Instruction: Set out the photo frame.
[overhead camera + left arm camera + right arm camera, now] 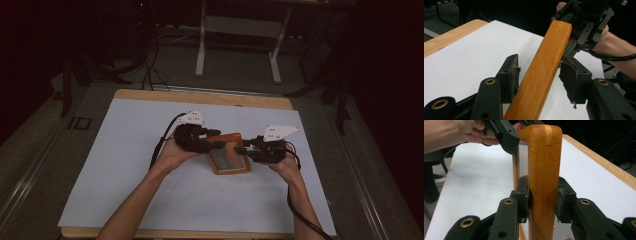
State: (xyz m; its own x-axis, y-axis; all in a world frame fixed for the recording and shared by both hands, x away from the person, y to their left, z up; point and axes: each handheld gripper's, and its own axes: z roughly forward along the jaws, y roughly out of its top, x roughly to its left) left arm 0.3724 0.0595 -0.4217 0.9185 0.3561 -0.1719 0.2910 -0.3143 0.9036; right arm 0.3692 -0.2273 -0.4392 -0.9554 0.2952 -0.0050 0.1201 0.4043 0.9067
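While the right gripper [541,202] fingers pinch the wooden frame [229,155] edge to steady it above the white worktop [125,165], the left gripper [539,80] fingers straddle its opposite edge, slightly spread

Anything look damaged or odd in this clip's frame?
Yes: the pads on the left gripper look frayed and torn at the edges, beside the wooden frame. Nothing else stands out.
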